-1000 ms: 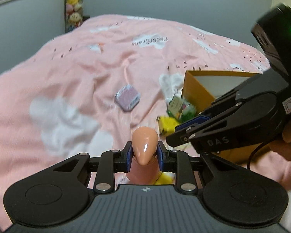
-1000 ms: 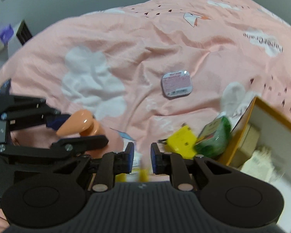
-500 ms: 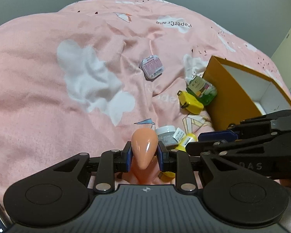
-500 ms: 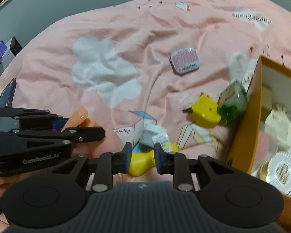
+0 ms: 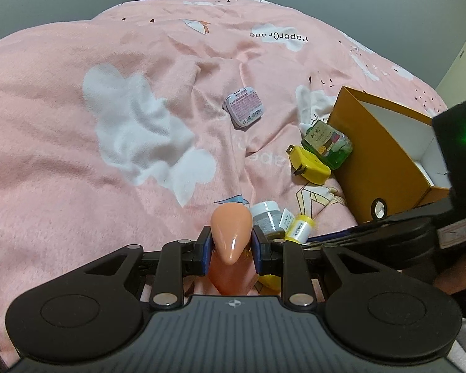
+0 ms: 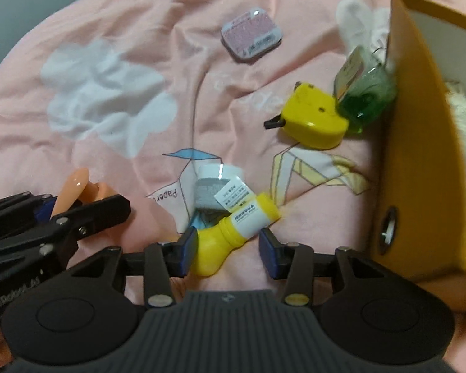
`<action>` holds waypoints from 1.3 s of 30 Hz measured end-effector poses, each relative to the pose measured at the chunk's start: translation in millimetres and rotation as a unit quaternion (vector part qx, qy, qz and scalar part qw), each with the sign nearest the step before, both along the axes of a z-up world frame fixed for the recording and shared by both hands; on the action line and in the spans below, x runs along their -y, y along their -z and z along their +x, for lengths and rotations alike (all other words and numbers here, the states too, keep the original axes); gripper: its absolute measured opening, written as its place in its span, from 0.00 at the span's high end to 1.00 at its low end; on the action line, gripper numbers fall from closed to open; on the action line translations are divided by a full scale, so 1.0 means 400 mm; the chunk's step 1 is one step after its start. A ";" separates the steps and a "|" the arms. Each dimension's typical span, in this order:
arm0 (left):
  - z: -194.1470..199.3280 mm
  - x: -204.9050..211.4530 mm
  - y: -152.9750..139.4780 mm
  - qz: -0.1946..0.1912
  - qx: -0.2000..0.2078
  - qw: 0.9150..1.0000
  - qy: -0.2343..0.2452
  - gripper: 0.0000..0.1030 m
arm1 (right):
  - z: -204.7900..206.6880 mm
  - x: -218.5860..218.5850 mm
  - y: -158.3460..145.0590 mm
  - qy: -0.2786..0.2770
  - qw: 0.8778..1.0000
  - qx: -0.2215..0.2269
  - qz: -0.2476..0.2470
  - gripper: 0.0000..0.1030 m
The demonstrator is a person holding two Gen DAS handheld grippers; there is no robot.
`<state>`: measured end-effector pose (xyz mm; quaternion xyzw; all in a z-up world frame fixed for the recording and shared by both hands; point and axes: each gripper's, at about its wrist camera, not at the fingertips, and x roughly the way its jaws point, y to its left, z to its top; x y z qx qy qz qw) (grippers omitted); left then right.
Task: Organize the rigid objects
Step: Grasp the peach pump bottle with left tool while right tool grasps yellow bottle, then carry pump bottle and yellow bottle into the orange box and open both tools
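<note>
Bedding fills both my views: a pink bedspread with white cloud prints, and the loose things lie scattered across it.

In the left wrist view my left gripper sits at bottom centre, its blue pads clamped on a peach-coloured bottle whose rounded tip sticks up between them. Just right of that tip lie a small grey jar with a white lid and a yellow bottle, touching each other. Further up to the right, a yellow tape measure rests against a green glass jar, which leans on the wall of an orange box at the right edge. A pink tin lies alone at the centre of the frame, well apart from the rest.

In the right wrist view my right gripper is at bottom centre. Its jaws have just been opening and now stand apart, with the yellow bottle lying on the bedspread between them; the left pad looks to be at the bottle's lower end and the right pad is clear of it. The grey jar lies just above the bottle, touching it. The orange box takes up the right side, with pale items inside that I cannot make out. The left gripper with the peach bottle shows at lower left.
</note>
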<state>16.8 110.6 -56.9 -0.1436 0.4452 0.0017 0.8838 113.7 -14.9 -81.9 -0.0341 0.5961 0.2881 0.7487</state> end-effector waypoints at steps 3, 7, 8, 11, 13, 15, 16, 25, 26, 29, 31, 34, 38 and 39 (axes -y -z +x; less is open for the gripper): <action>0.002 0.002 0.001 0.002 -0.001 1.000 0.002 0.72 | 0.011 -0.013 0.025 0.003 1.000 -0.009 0.007 0.55; 0.002 0.002 0.002 0.003 -0.002 1.000 0.002 0.72 | 0.017 -0.016 0.041 0.011 1.000 -0.011 0.013 0.71; 0.001 0.002 0.002 0.003 -0.002 1.000 0.002 0.72 | 0.012 -0.014 0.035 0.009 1.000 -0.007 0.017 0.71; 0.003 0.004 0.002 0.005 -0.002 1.000 0.003 0.72 | -0.006 -0.009 0.008 -0.004 1.000 0.011 0.029 0.75; 0.003 0.007 0.001 0.007 -0.002 1.000 0.003 0.72 | -0.021 -0.005 -0.022 -0.015 0.999 0.037 0.030 0.75; 0.000 0.009 -0.003 0.008 0.001 1.000 0.004 0.72 | -0.037 0.005 -0.054 -0.024 0.997 0.061 0.037 0.76; 0.000 0.010 -0.004 0.008 0.003 1.000 0.004 0.72 | -0.041 0.011 -0.071 -0.028 0.996 0.071 0.041 0.77; -0.010 0.036 -0.078 0.029 0.050 0.998 0.003 0.72 | -0.049 0.087 -0.187 -0.024 0.986 0.139 0.095 0.77; -0.008 0.041 -0.093 0.027 0.058 0.998 0.006 0.72 | -0.048 0.094 -0.197 -0.020 0.984 0.145 0.099 0.77; 0.003 0.059 -0.137 0.015 0.085 0.996 0.015 0.72 | -0.042 0.134 -0.241 -0.006 0.979 0.164 0.118 0.77; 0.011 0.075 -0.162 0.014 0.099 0.995 0.024 0.72 | -0.042 0.161 -0.271 0.003 0.976 0.174 0.132 0.77; 0.031 0.107 -0.202 0.019 0.124 0.991 0.041 0.72 | -0.039 0.214 -0.316 0.025 0.969 0.192 0.152 0.77; 0.064 0.138 -0.247 -0.005 0.148 0.987 0.068 0.72 | -0.024 0.286 -0.362 0.057 0.962 0.215 0.158 0.77; 0.072 0.146 -0.257 -0.010 0.153 0.985 0.074 0.72 | -0.019 0.305 -0.371 0.068 0.960 0.221 0.155 0.77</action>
